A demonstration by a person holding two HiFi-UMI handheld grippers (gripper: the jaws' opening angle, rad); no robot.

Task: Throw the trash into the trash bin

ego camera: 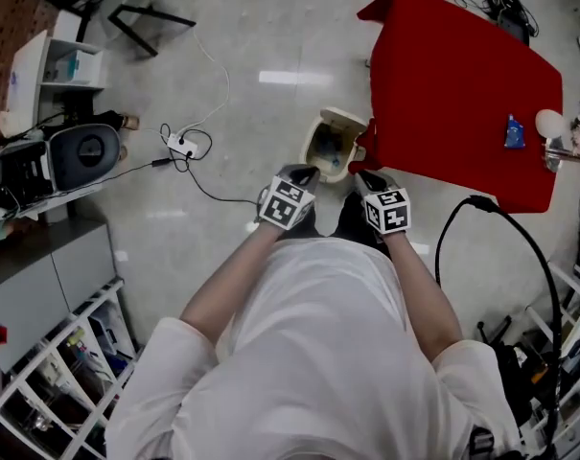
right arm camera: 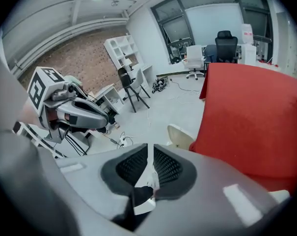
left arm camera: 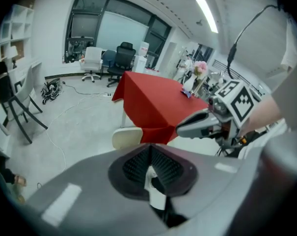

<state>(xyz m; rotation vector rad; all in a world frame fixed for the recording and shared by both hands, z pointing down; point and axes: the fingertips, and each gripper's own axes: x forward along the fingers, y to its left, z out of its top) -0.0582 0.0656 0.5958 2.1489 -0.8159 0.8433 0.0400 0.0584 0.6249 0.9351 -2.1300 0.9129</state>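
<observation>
We found the left gripper [ego camera: 304, 172] and the right gripper [ego camera: 366, 175] side by side in front of the person's chest. Both were aimed down toward the cream trash bin [ego camera: 342, 117], which stood on the floor just beside the near corner of the red table [ego camera: 462, 94]. In its own view the left gripper's jaws were drawn together, pads meeting. The right gripper's pads were all but together, with only a hairline slit between them. Low in each gap sat a small white-and-dark patch. We could not tell whether it was a pinched scrap of trash or part of the gripper itself, since it looked much the same in both views. So we judged the step to be either a carry to the bin or an empty-handed moment near it. If a scrap was held, the next move would call for bringing the jaw tips over the bin's mouth and parting them. If not, it would call for a reach to the table, where a blue packet [ego camera: 513, 132] and a pale round object [ego camera: 550, 123] lay toward the right-hand edge in the head view, well apart from the bin. Something bluish showed inside the bin, too small to name. The person's torso hid the floor beneath, and both gripper views showed only a sliver of the bin's rim.
</observation>
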